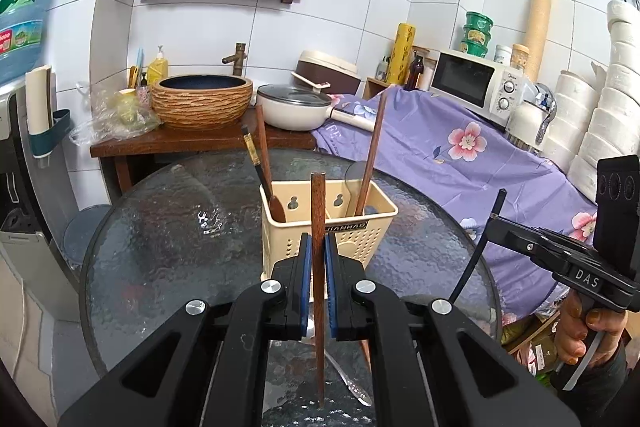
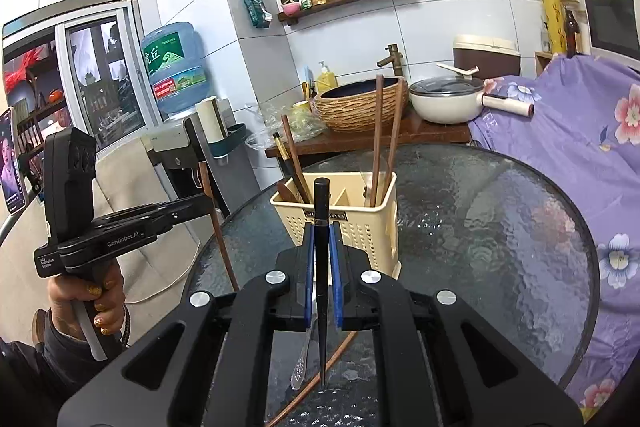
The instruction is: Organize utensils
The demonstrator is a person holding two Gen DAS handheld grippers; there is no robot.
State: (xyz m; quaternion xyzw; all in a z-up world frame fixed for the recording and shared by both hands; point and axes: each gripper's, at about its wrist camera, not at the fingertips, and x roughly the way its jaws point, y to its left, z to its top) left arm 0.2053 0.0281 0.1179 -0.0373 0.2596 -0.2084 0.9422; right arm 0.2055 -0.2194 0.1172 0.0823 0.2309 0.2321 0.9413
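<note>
Above the glass table (image 1: 160, 247), left gripper (image 1: 318, 259) pinches 1 brown chopstick (image 1: 317, 211), right gripper (image 2: 321, 255) pinches 1 black chopstick (image 2: 321, 211); next move likely calls for lowering both into the caddy (image 1: 344, 227).

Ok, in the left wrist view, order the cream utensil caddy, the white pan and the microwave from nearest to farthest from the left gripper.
1. Cream utensil caddy, straight ahead of the left gripper on the glass table.
2. White pan, behind it on the wooden counter.
3. Microwave, far right.
</note>
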